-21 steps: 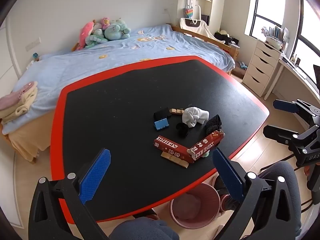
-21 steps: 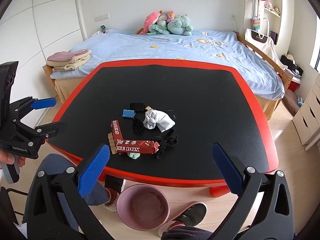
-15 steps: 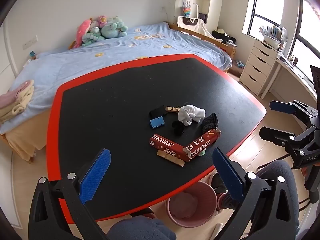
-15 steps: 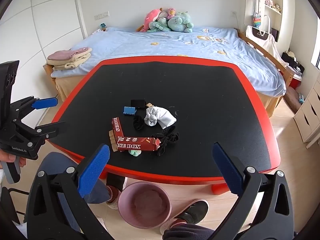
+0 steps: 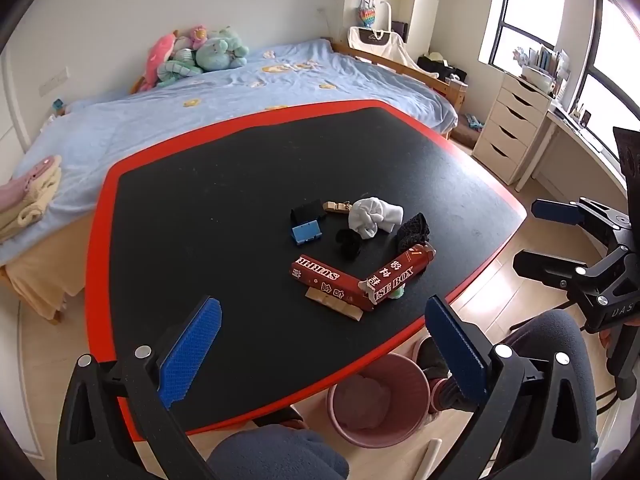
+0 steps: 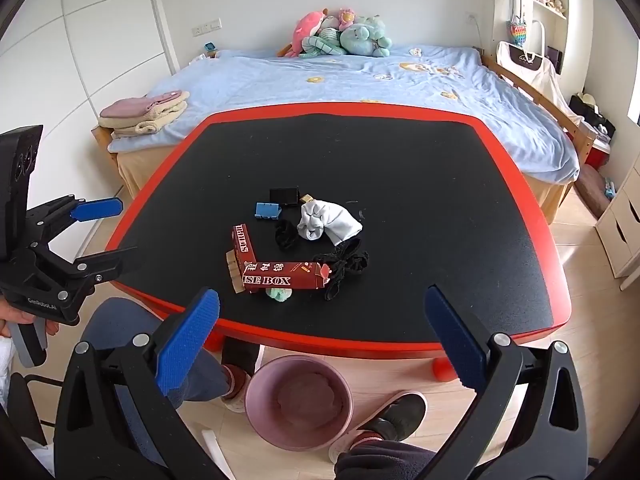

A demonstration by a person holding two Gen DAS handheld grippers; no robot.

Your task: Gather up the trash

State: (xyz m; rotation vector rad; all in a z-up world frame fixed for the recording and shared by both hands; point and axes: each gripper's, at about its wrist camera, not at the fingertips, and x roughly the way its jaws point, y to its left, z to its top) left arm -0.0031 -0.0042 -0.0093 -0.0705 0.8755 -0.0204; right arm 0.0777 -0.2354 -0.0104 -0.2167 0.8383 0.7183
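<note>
A bent red carton (image 5: 360,278) (image 6: 280,270) lies near the front edge of the black table (image 5: 240,184) (image 6: 420,184), over a cardboard scrap (image 5: 334,306) and a small green wad (image 6: 279,294). Behind it lie a white cloth (image 5: 374,214) (image 6: 326,220), black mesh pieces (image 5: 412,230) (image 6: 344,262), a blue clip (image 5: 306,234) (image 6: 267,211), a black block (image 6: 284,196) and a wooden piece (image 5: 336,207). A pink bin (image 5: 378,398) (image 6: 298,400) stands on the floor below the table edge. My left gripper (image 5: 320,354) (image 6: 104,236) and right gripper (image 6: 320,338) (image 5: 540,236) are both open and empty, held short of the table.
A bed (image 6: 360,80) with a blue cover and plush toys (image 6: 340,34) stands behind the table. White drawers (image 5: 512,128) stand at the right by the window. The person's knees (image 5: 276,456) and shoes (image 6: 388,412) are beside the bin.
Both grippers have drifted slightly, so the table and litter sit a little differently in each view. Both stay open and empty. Nothing on the table has moved.
</note>
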